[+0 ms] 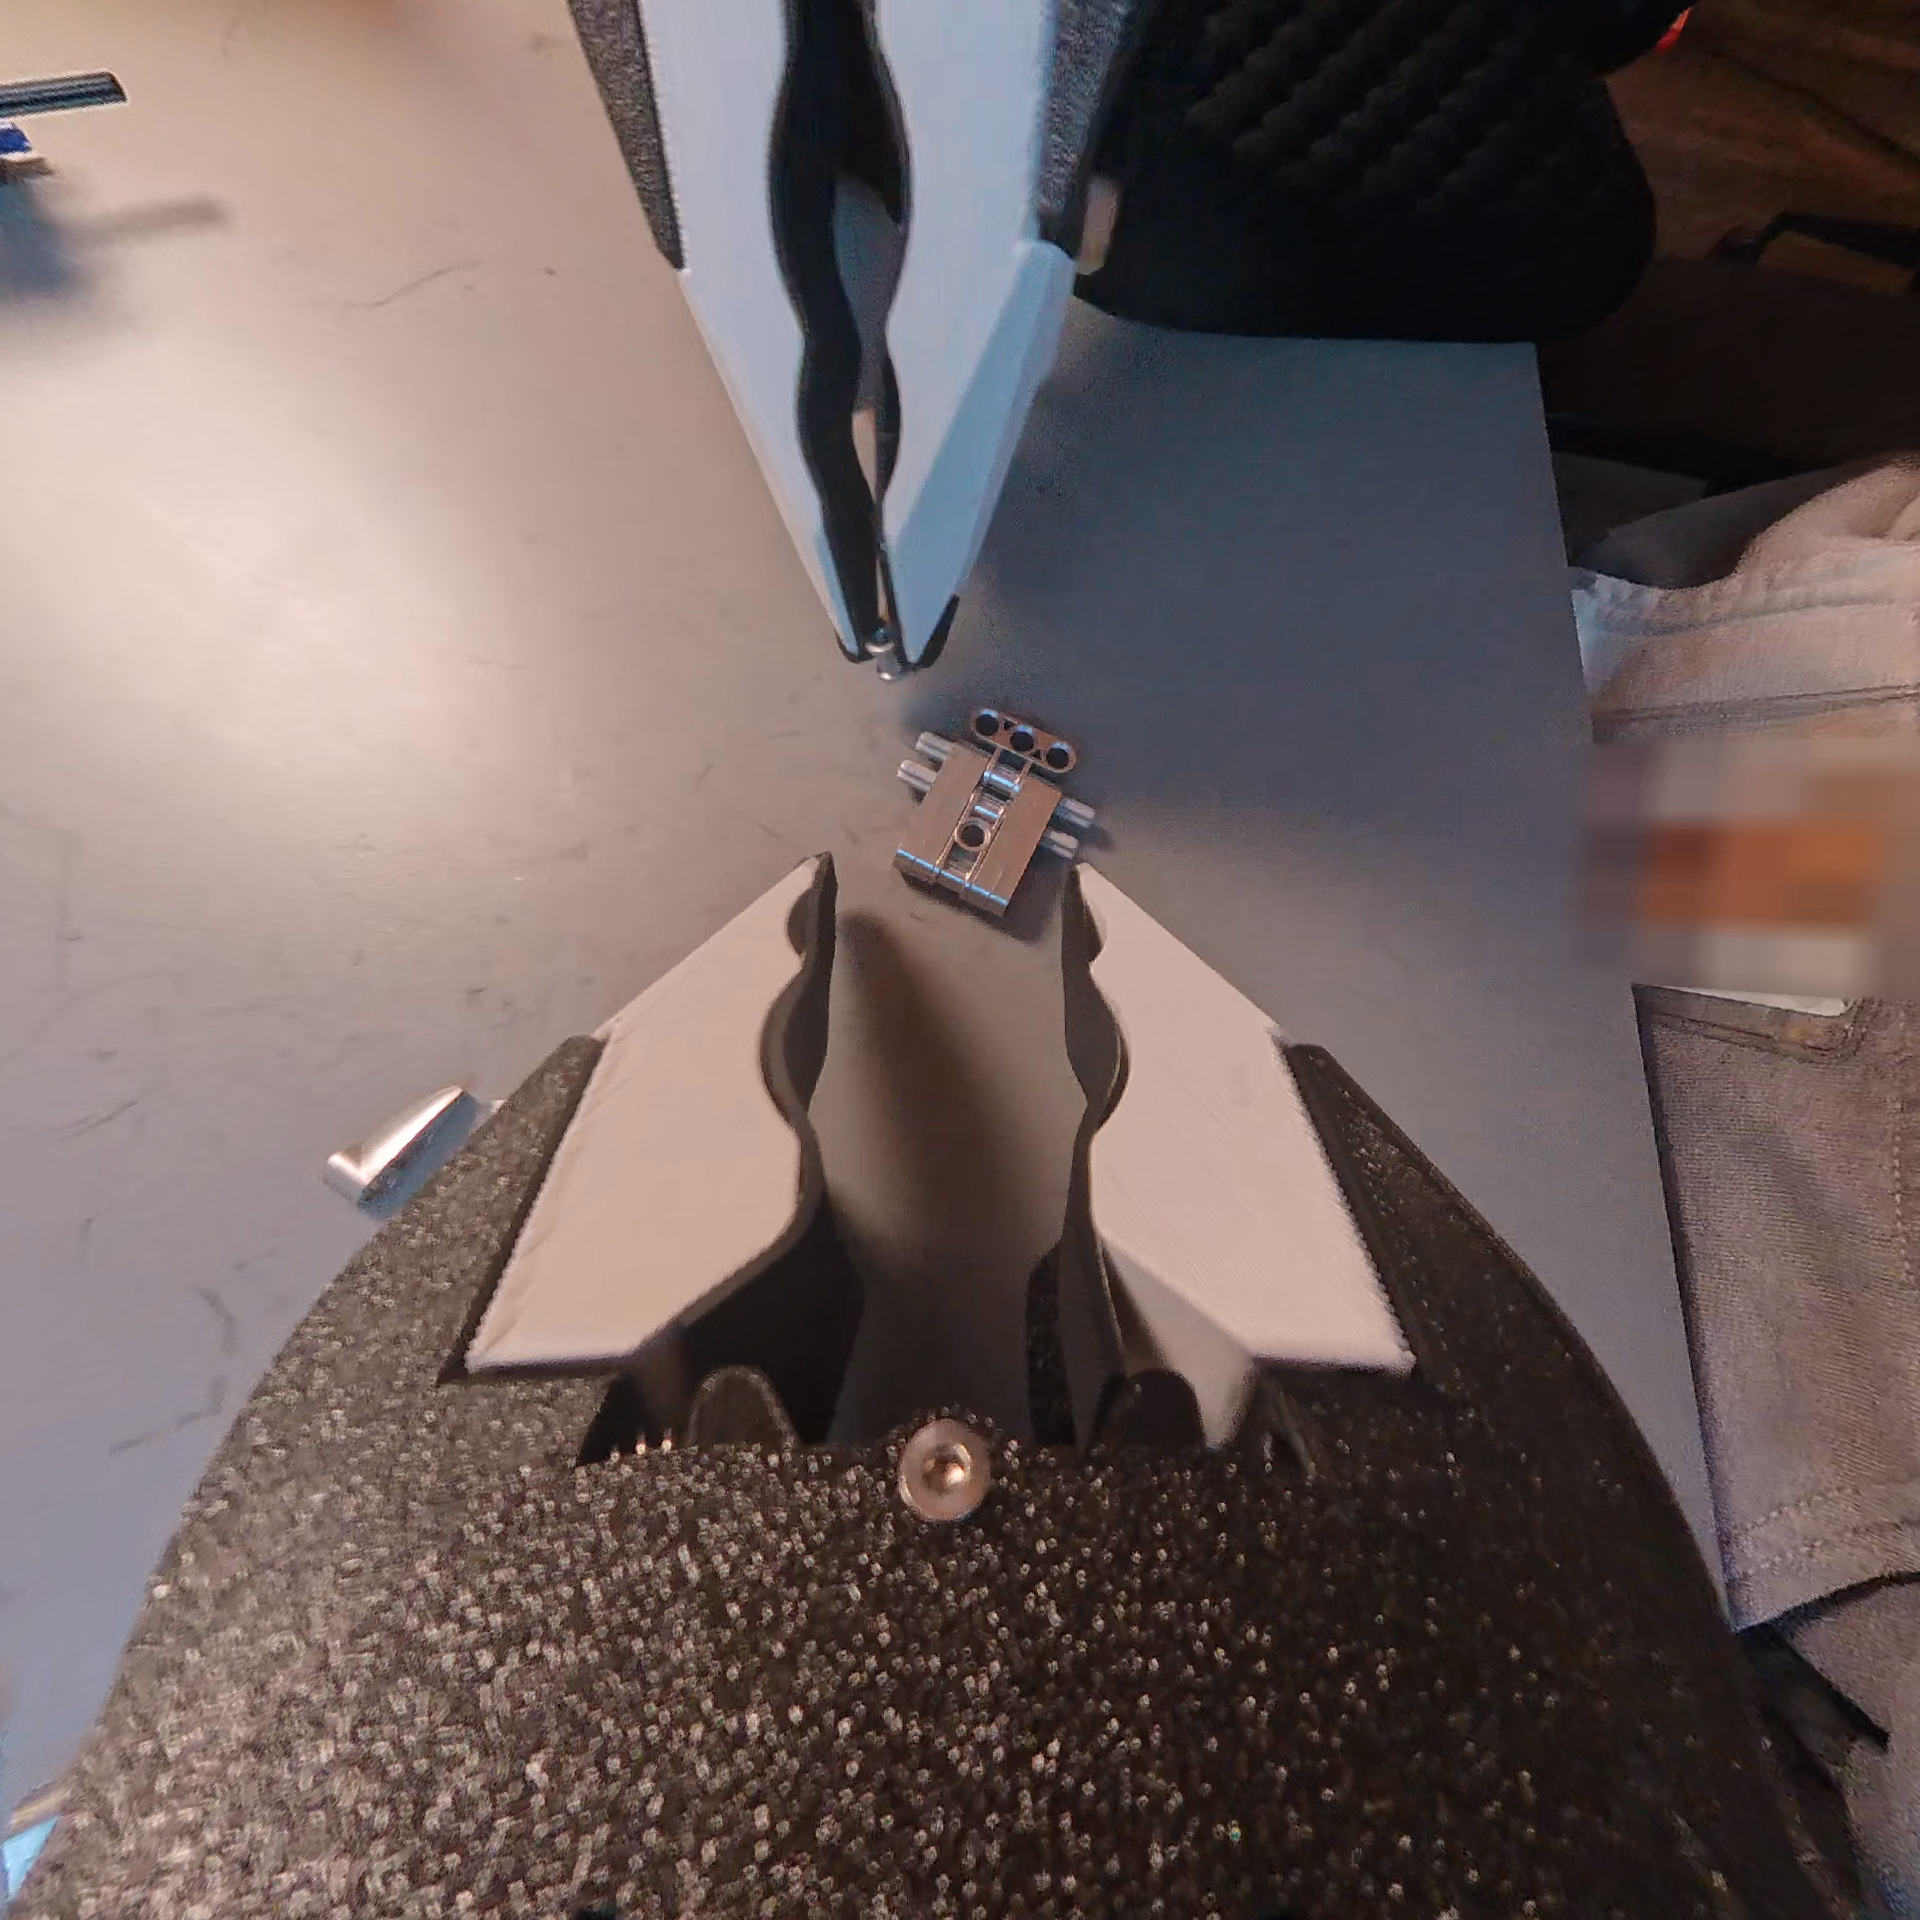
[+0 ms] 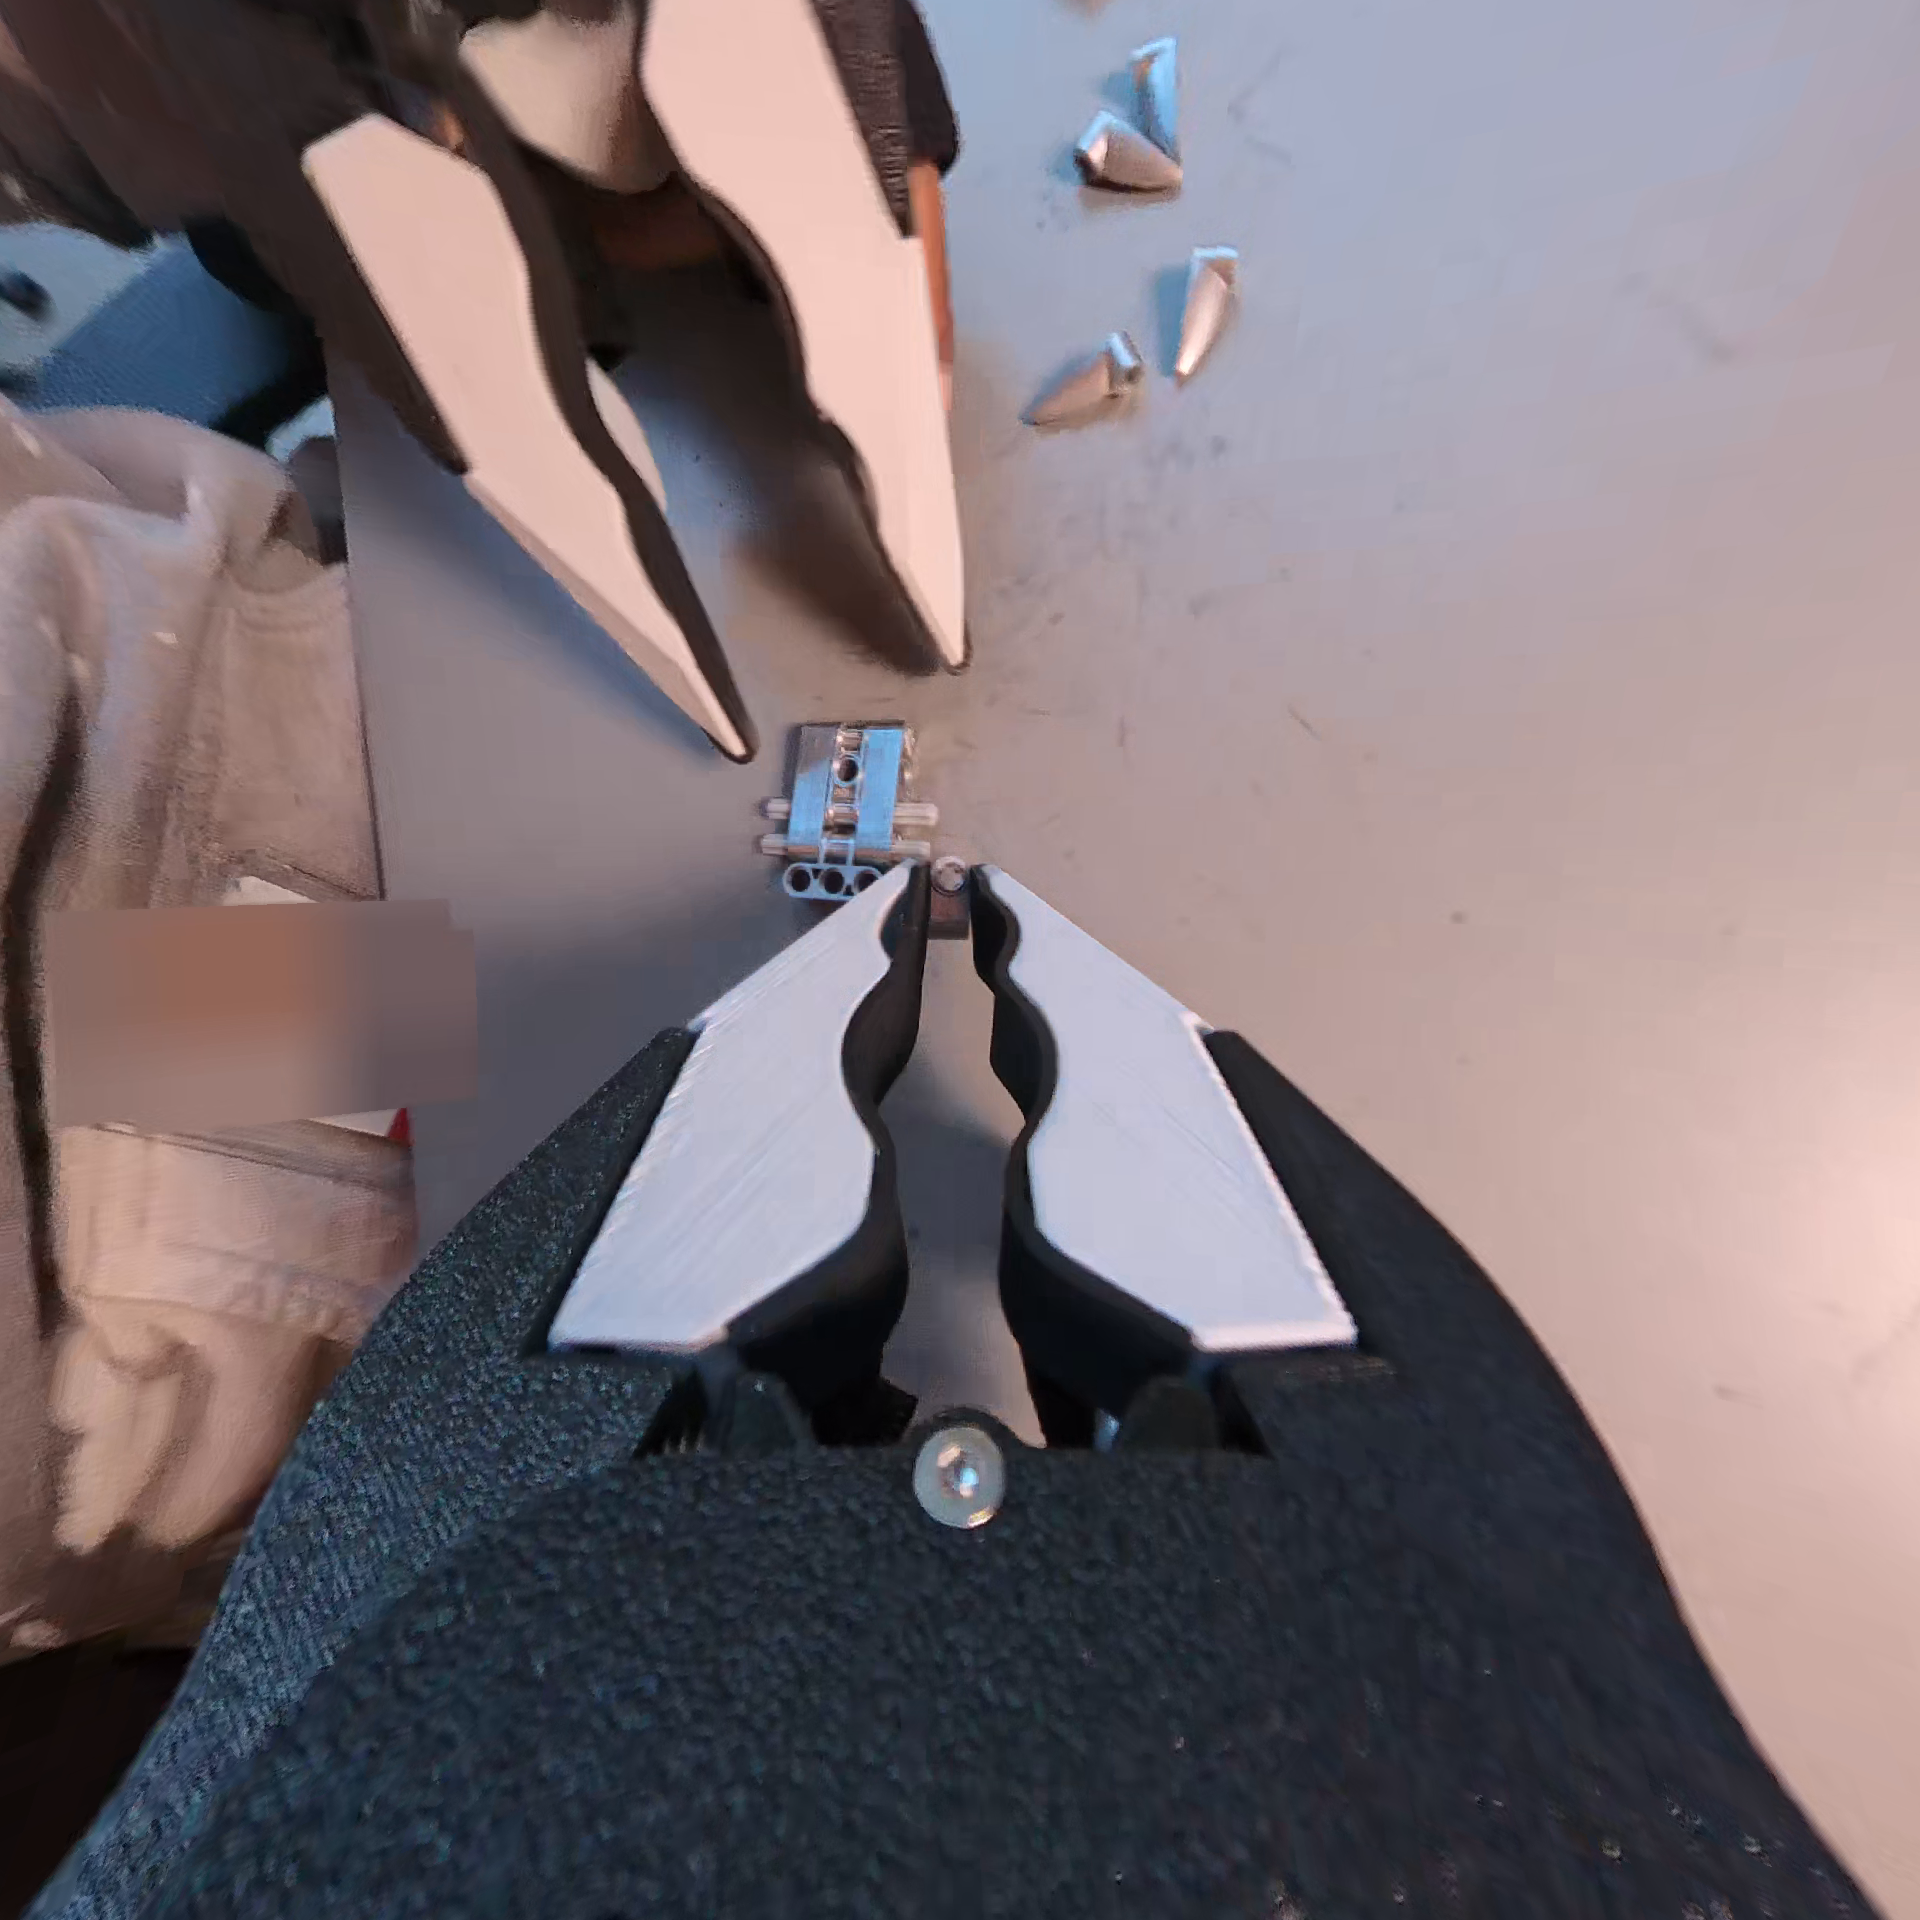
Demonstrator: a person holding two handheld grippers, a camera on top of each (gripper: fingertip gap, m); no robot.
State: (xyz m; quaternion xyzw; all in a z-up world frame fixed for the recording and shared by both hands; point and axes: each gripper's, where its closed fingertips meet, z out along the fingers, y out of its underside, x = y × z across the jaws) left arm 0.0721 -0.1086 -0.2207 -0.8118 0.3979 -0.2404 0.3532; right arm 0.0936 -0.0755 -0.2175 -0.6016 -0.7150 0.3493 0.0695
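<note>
Our right gripper has its jaws pinching a small silver pin; our left gripper has its jaws spread, empty. Between the two tips a silver brick assembly lies on the worktop. We judge it light, stiff and slick, best gripped across its flat sides. Only the right view shows four silver wedges beyond.
</note>
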